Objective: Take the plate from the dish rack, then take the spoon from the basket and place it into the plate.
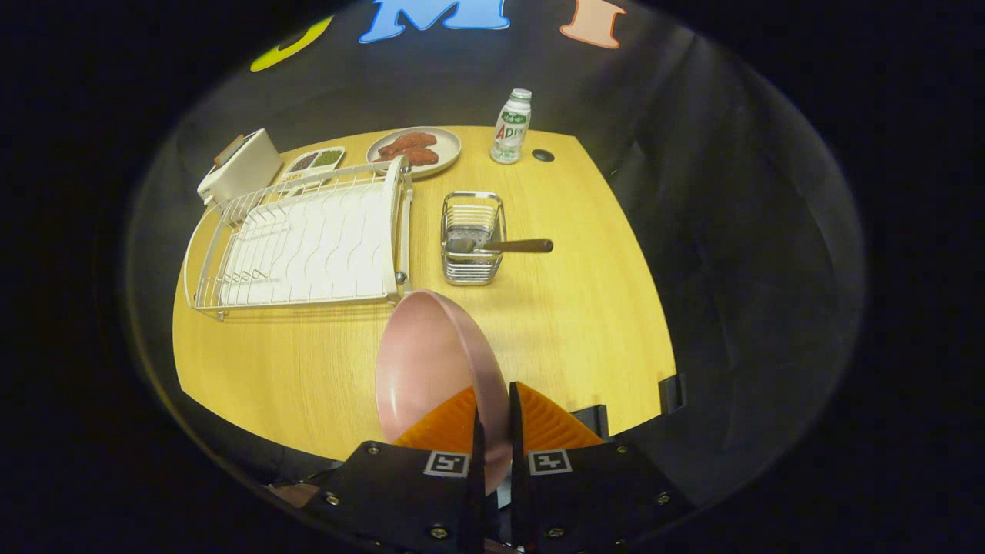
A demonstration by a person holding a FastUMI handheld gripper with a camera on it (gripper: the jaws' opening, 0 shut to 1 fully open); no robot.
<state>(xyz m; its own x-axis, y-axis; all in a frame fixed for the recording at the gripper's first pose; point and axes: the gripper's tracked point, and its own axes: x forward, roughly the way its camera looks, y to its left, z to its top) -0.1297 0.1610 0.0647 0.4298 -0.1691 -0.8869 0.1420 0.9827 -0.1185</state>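
1. The gripper [492, 419] is at the bottom centre of the frame, and it is clenched on the plate [423, 369]: both fingers [446, 423] press on the plate's rim, one on each side.
2. The plate is pink and stands almost on its edge, its hollow face turned to the left. It rises from between the fingers up to the lower right corner of the rack [308, 238], above the table [554, 331].
3. The rack is a white wire dish rack in the left middle of the frame. It lies on the yellow wooden table, and I see no dishes standing in it.
4. The basket [471, 238] is a small wire one, in the centre of the frame, just to the right of the rack and beyond the plate.
5. The spoon [500, 246] lies in the basket. Its bowl is inside, and its dark handle sticks out over the right rim.
6. In the upper part of the frame there is a dish [415, 150] with brown food, touching the far end of the rack.
7. A small bottle [512, 127] stands to the right of this dish, and a dark round spot [542, 155] is just beside the bottle.
8. At the upper left a white toaster [240, 165] stands behind the rack, and a tray [314, 161] with two compartments lies between the toaster and the dish.
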